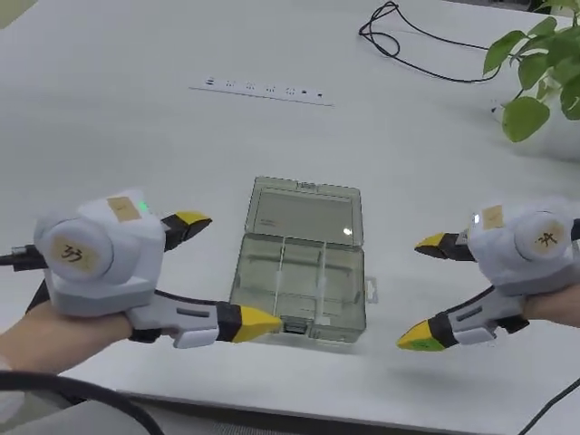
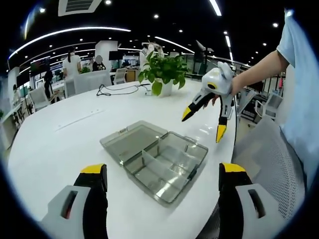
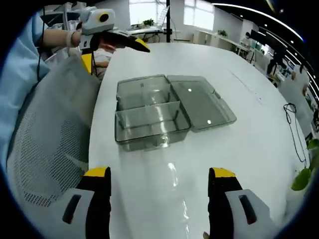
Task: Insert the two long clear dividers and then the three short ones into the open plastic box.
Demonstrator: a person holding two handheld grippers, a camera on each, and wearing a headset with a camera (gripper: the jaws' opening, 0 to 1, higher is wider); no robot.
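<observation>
The clear plastic box lies open on the white table, its lid flat behind it. Clear dividers stand inside and split it into compartments. My left gripper is open just left of the box and holds nothing. Right of the box, my right gripper is open with nothing in it. The left gripper view looks over the box between its own wide-apart jaws, with the right gripper beyond. The right gripper view has the box, its lid and the left gripper farther off.
A white power strip lies farther back on the table. A black cable and a green plant are at the far right. The table's near edge is close below the box. A grey mesh chair stands beside the table.
</observation>
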